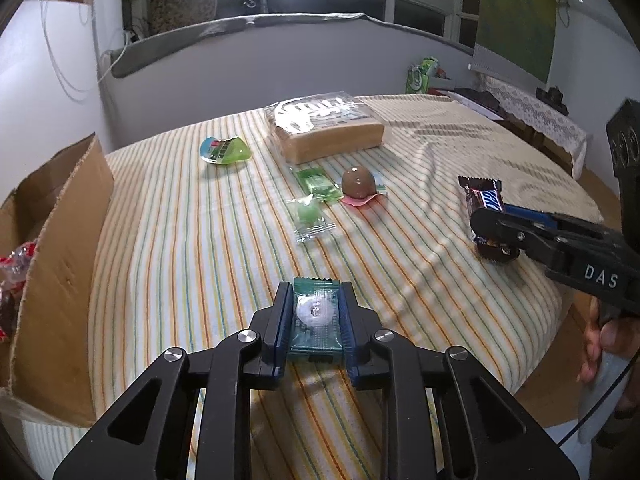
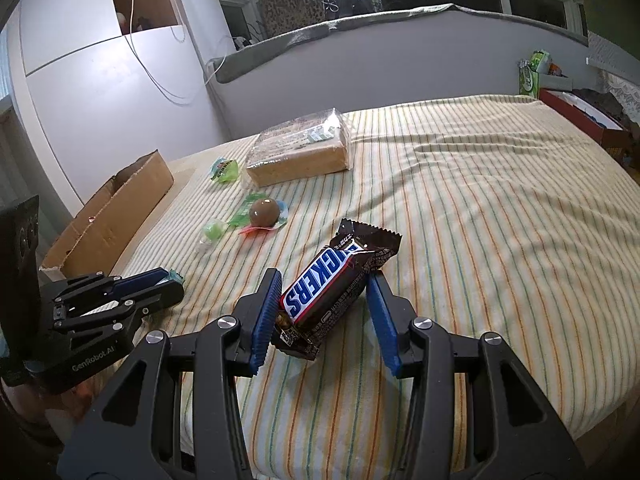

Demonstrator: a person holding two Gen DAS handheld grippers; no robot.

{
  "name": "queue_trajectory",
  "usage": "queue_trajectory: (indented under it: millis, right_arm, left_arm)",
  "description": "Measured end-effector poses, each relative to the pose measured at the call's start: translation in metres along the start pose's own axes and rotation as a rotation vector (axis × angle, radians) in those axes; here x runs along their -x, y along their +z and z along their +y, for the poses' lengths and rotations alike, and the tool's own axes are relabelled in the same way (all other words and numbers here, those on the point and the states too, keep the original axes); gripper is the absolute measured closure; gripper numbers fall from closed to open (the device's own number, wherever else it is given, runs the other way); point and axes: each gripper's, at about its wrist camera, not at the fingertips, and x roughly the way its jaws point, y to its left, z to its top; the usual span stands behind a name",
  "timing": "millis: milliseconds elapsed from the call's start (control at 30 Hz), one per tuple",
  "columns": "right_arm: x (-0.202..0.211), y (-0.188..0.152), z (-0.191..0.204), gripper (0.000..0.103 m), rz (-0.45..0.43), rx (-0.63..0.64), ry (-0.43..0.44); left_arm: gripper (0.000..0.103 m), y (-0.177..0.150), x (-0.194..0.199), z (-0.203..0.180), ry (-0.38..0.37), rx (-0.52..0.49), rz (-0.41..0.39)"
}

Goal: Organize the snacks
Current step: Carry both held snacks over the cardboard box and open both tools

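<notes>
My left gripper [image 1: 314,292] is shut on a teal mint candy packet [image 1: 316,316], held just above the striped tablecloth [image 1: 180,220]. It also shows in the right wrist view [image 2: 168,280]. My right gripper [image 2: 326,284] has its jaws around a Snickers bar [image 2: 328,280]; the left pad touches it, the right pad stands slightly off, and the bar tilts up between them. The Snickers bar [image 1: 482,200] and right gripper [image 1: 496,232] show at the right of the left wrist view.
An open cardboard box [image 1: 60,240] stands at the table's left edge, also in the right wrist view [image 2: 116,216]. On the cloth lie a wrapped cake block [image 1: 324,128], a green jelly cup [image 1: 224,150], two green candies [image 1: 312,200] and a brown chocolate ball [image 1: 359,182].
</notes>
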Motion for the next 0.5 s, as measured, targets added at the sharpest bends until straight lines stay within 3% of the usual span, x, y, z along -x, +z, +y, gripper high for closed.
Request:
queue_trajectory:
  millis: [267, 500]
  right_arm:
    - [0.009, 0.003, 0.008, 0.057, -0.01, 0.024, -0.018]
    - [0.037, 0.02, 0.032, 0.057, -0.069, 0.082, -0.031]
  left_arm:
    - [0.083, 0.008, 0.013, -0.006, 0.055, -0.007, -0.026]
    - [0.083, 0.023, 0.044, -0.005, 0.08, -0.001, -0.112]
